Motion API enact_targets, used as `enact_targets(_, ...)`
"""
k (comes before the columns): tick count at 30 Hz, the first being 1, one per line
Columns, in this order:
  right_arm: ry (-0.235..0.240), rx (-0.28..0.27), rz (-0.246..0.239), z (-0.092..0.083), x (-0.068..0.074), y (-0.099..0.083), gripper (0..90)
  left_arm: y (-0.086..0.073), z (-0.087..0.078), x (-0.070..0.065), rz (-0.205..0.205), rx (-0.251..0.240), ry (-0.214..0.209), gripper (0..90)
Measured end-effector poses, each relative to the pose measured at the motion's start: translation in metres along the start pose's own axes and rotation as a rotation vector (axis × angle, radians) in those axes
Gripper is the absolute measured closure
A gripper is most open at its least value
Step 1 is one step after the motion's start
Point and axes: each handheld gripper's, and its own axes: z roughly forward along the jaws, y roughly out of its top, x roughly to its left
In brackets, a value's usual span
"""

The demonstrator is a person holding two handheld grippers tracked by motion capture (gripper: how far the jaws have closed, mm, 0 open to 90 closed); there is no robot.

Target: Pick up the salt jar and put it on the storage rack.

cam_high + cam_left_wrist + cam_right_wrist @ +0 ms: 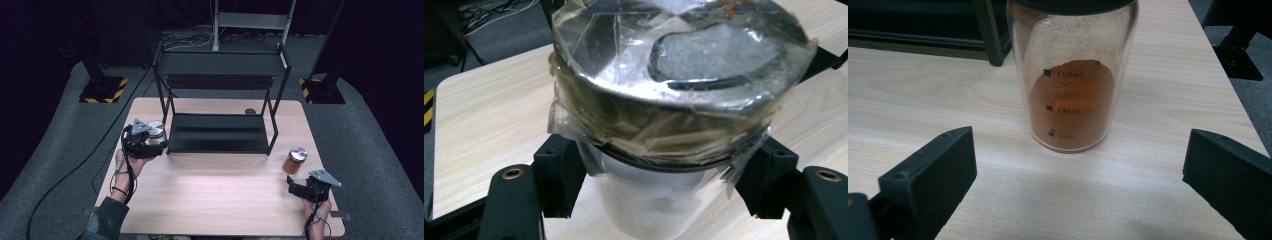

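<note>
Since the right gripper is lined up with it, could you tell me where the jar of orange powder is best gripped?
I would take the jar of orange powder on its straight glass wall below the dark lid, coming in level from the table's near edge. It stands upright and free, ahead of the open right gripper, so the pads should meet flat sides.

Black two-level metal shelf rack at the far middle of the light wooden table. At left, left gripper clamped on a clear jar with a shiny silver lid, just beside the rack's lower shelf. At right, right gripper with jaws spread, near a glass jar of orange-brown powder, not touching it.
</note>
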Motion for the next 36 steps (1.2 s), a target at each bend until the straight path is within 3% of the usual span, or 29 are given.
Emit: enact_targets(36,0.001,0.003,0.002,0.0,0.0,0.001,0.0,0.049,0.006,0.001,0.039,0.014,-0.029,30.4)
